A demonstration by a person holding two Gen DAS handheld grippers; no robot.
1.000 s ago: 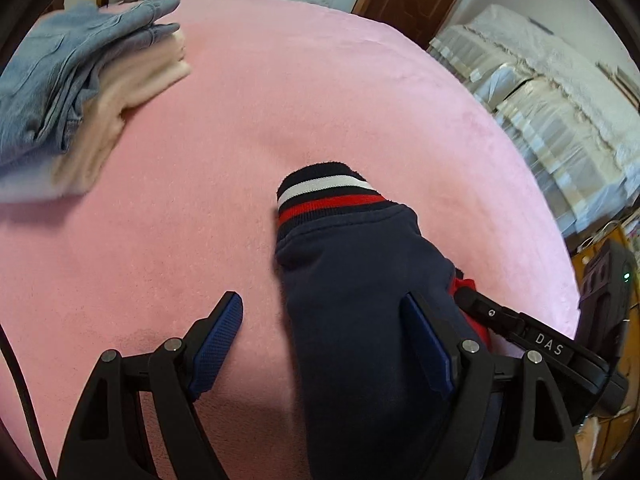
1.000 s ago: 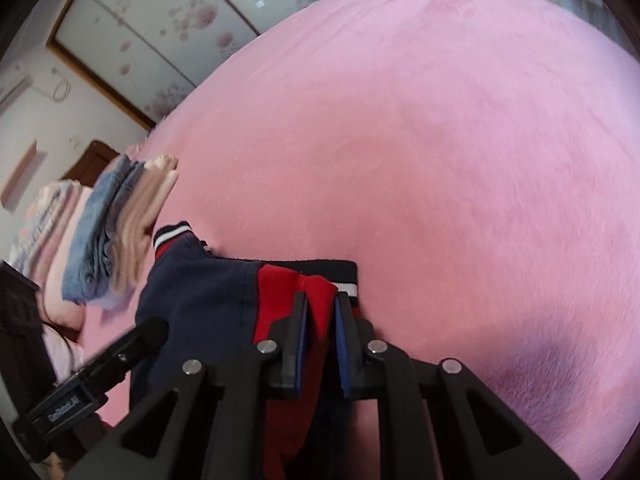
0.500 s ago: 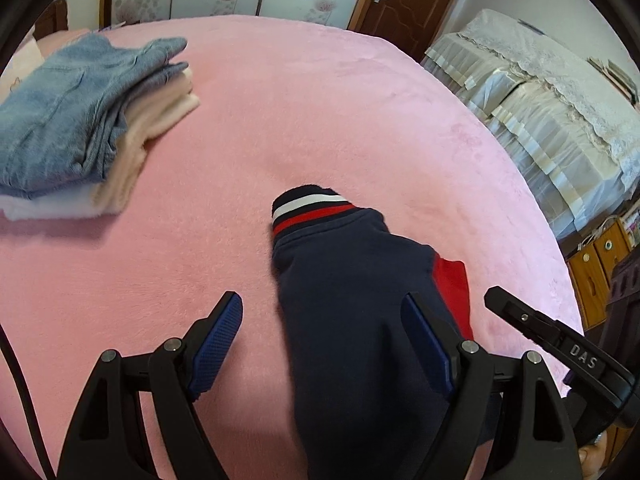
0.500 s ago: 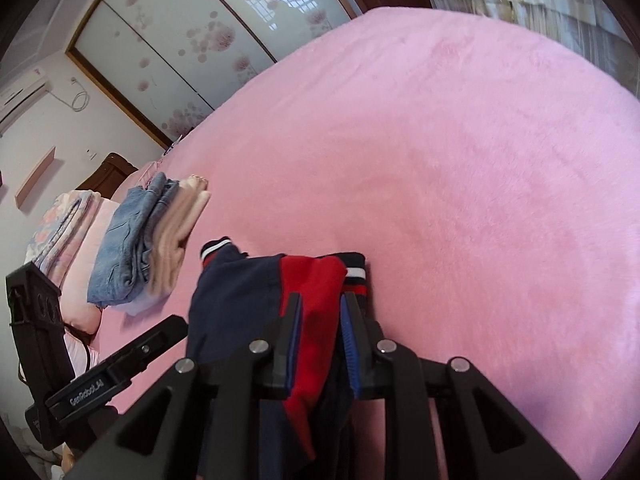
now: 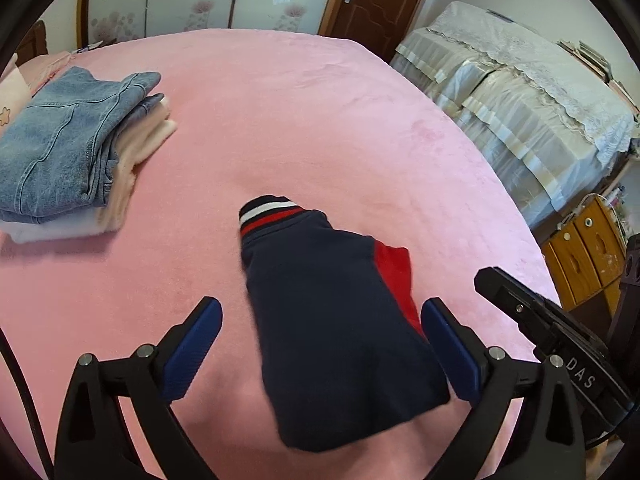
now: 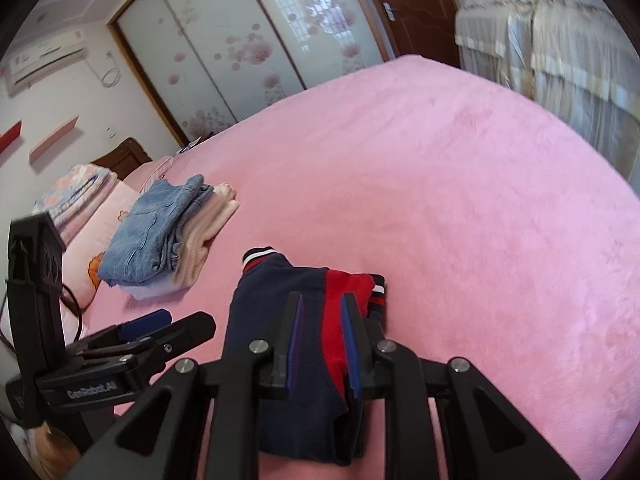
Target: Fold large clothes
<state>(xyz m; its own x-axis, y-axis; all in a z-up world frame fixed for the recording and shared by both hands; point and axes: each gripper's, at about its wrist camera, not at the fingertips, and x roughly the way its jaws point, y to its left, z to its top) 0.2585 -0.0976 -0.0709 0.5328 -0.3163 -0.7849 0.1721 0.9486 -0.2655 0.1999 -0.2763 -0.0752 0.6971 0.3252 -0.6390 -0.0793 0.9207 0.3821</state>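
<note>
This is a bedroom in a home. A big bed (image 5: 320,120) has a pink blanket. Sliding closet doors (image 6: 240,52) have flowers.

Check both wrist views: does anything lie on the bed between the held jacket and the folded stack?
Nothing visible does. The right gripper is shut on the jacket; the left gripper is open around it. Only bare pink bed separates the jacket from the stack.

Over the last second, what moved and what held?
Both grippers have lifted and pulled back from the pink bed. The right gripper stays shut on the navy-and-red garment, raising its folded edge. The left gripper stays open, straddling it. The folded stack hasn't moved.
</note>
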